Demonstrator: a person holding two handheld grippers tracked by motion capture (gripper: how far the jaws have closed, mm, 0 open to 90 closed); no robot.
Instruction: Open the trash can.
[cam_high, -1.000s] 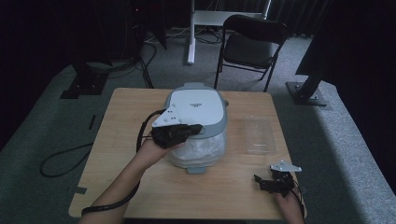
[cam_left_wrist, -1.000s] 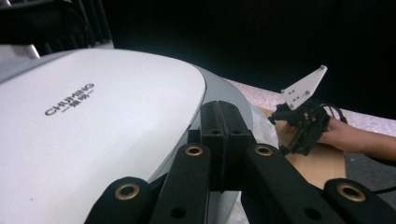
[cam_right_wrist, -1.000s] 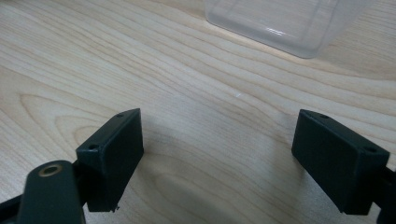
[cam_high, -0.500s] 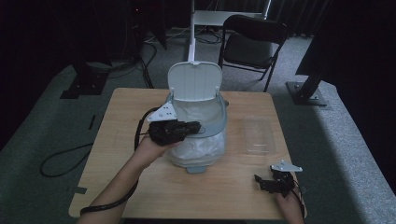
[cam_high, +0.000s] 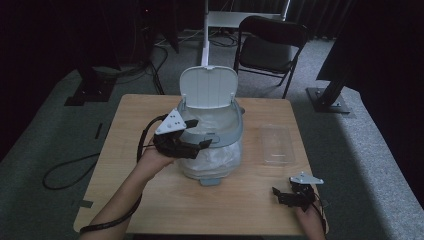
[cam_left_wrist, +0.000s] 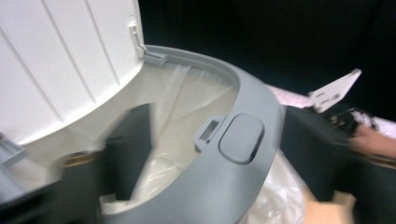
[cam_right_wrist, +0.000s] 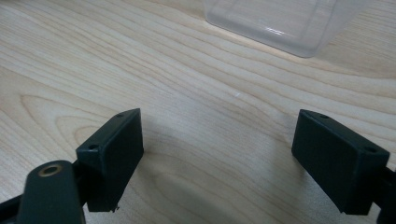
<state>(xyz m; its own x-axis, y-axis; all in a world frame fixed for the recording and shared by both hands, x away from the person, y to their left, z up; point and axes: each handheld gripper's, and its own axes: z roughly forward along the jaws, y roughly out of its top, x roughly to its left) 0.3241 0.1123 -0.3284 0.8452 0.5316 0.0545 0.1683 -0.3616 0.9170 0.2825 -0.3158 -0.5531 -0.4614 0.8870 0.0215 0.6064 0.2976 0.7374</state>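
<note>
A bin (cam_high: 212, 145) stands mid-table (cam_high: 150, 200), a clear tray (cam_high: 276, 145) lying to its right.

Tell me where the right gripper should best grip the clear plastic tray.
Probably the clear plastic tray is best taken by its near short rim, with the right gripper coming from the person's side: it lies flat, and that raised thin edge faces the open jaws.

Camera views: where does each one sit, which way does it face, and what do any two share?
High view: above the table's near side, facing forward and down; forearms, left gripper, right gripper.
Left gripper view: over the bin rim; blurred jaws.
Right gripper view: low over table; open jaws.
Shared: clear tray.
</note>
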